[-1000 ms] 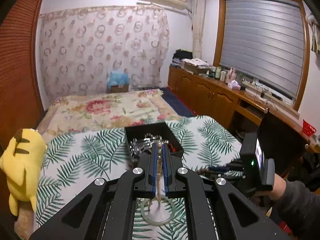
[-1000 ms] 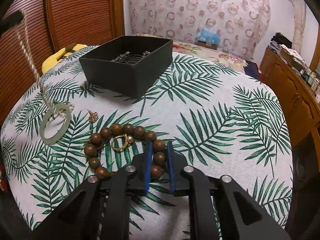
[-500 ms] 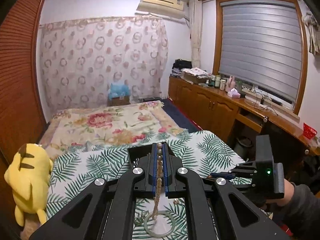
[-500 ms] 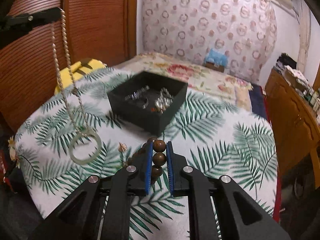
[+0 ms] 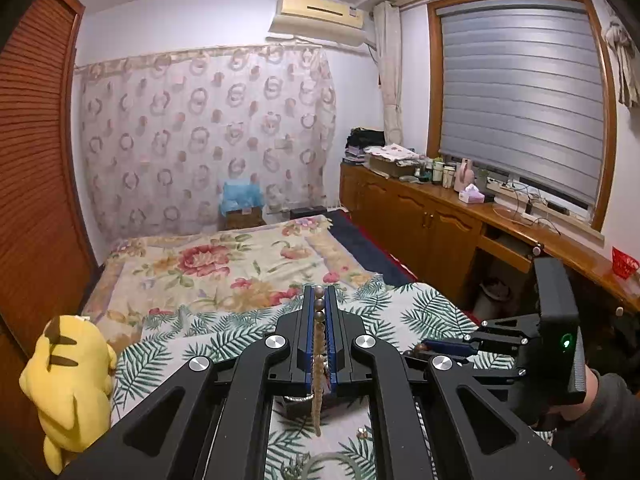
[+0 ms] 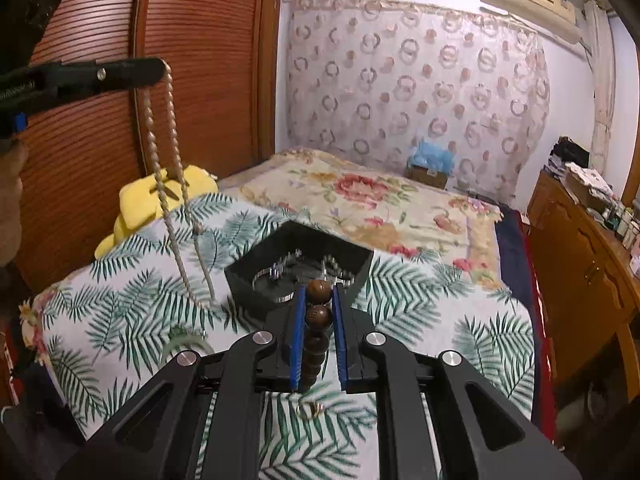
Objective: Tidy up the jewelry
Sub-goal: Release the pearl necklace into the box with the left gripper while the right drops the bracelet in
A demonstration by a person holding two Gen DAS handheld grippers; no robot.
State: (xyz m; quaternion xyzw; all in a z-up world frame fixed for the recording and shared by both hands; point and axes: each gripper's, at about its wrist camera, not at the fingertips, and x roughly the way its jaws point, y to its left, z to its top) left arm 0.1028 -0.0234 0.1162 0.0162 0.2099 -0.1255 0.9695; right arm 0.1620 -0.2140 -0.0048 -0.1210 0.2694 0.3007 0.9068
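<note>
My left gripper [image 5: 319, 294] is shut on a pale beaded necklace [image 5: 317, 376] and holds it high; in the right wrist view the necklace [image 6: 176, 216] hangs from that gripper [image 6: 160, 70] with its green jade ring [image 6: 186, 346] low over the table, left of the black jewelry box [image 6: 304, 268]. My right gripper [image 6: 319, 294] is shut on a brown wooden bead bracelet [image 6: 317, 320] that is lifted off the table just in front of the box. The box holds silver pieces. A gold ring [image 6: 310, 409] lies on the cloth below my right gripper.
The table has a palm-leaf cloth [image 6: 440, 320]. A yellow plush toy [image 5: 68, 376] sits at its left edge. A bed [image 5: 224, 260] lies beyond, a wooden cabinet [image 5: 440, 224] runs along the right wall. A small earring [image 5: 362, 434] lies on the cloth.
Both grippers have risen. The necklace now hangs free with its jade ring lifted, and the wooden bracelet has come up off the table toward the box.
</note>
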